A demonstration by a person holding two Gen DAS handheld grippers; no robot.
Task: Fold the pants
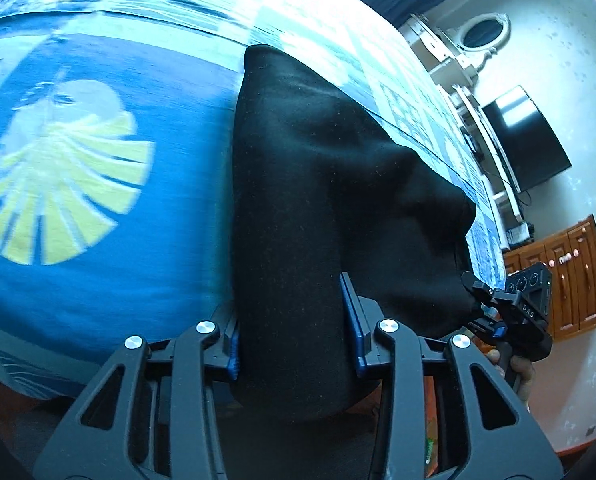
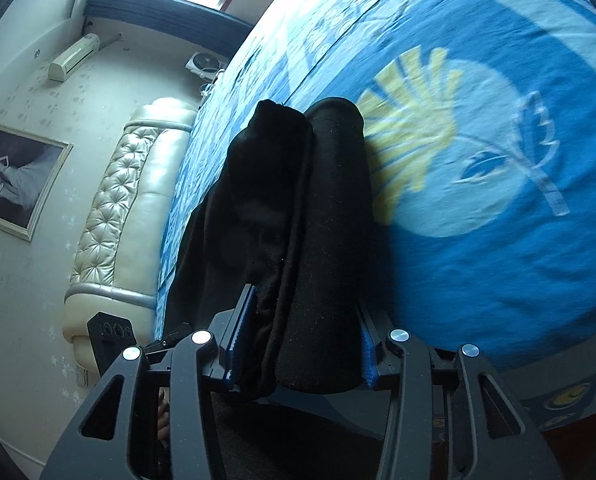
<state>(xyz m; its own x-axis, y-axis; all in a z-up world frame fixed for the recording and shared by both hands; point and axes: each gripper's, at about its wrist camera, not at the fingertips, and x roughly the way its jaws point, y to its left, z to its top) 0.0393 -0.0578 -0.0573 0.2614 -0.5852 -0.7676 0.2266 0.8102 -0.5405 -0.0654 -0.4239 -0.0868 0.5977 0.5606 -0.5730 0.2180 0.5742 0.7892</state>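
Left gripper point(image 1: 296, 336): nearest your left wrist camera; you have it clenched on a thick fold of the black pants point(image 1: 318, 200), with the blue pads point(image 1: 356, 320) pressing the cloth from both sides.
Right gripper point(image 2: 302, 340): nearest your right wrist camera; you have it clamped on another bunch of the same pants point(image 2: 298, 220), several layers stacked between its blue pads point(image 2: 242, 320).
Pants at your left gripper: a rolled black bulge hangs below the jaws, and the cloth runs up and away from them in one broad dark sheet.
Pants at your right gripper: two rounded folds lie side by side, touching, and reach away from the jaws to blunt ends over the bed.
Pants, where they are: near the front edge of the bed point(image 1: 98, 260), held at two points; whether the far part rests on the cover or hangs just above it, you cannot tell.
Other gripper seen from your left: your right gripper point(image 1: 510, 312) shows at the right side, biting the far corner of the cloth, with a hand point(image 1: 518, 368) under it.
Bed cover point(image 2: 498, 260): blue, with a pale disc and a yellow fan motif just beside the pants.
Headboard point(image 2: 122, 200): cream, tufted, at the far end of the bed in the right view.
Far wall: a framed picture point(image 2: 18, 180) and an air conditioner point(image 2: 74, 56) in your right view.
Far corner: a dark screen point(image 1: 530, 140) and a wooden cabinet point(image 1: 566, 280) in your left view.
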